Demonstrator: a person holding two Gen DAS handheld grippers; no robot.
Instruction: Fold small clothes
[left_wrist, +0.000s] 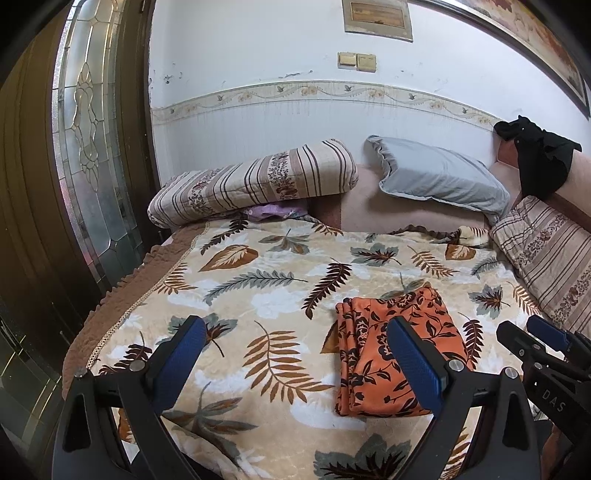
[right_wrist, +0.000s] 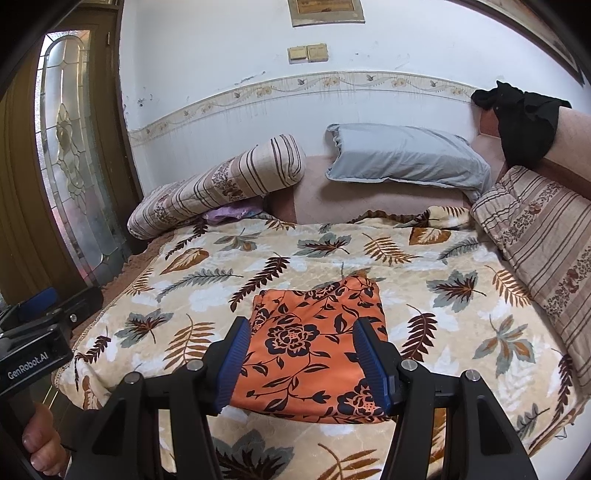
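The near edge of the folded orange cloth (right_wrist: 314, 347) hides behind the right hand-held gripper (right_wrist: 303, 365), whose fingers stand apart just above it, while the left hand-held gripper (left_wrist: 295, 365), fingers wide apart, hangs beside it over the leafy blanket (left_wrist: 258, 288) with bare room all around.
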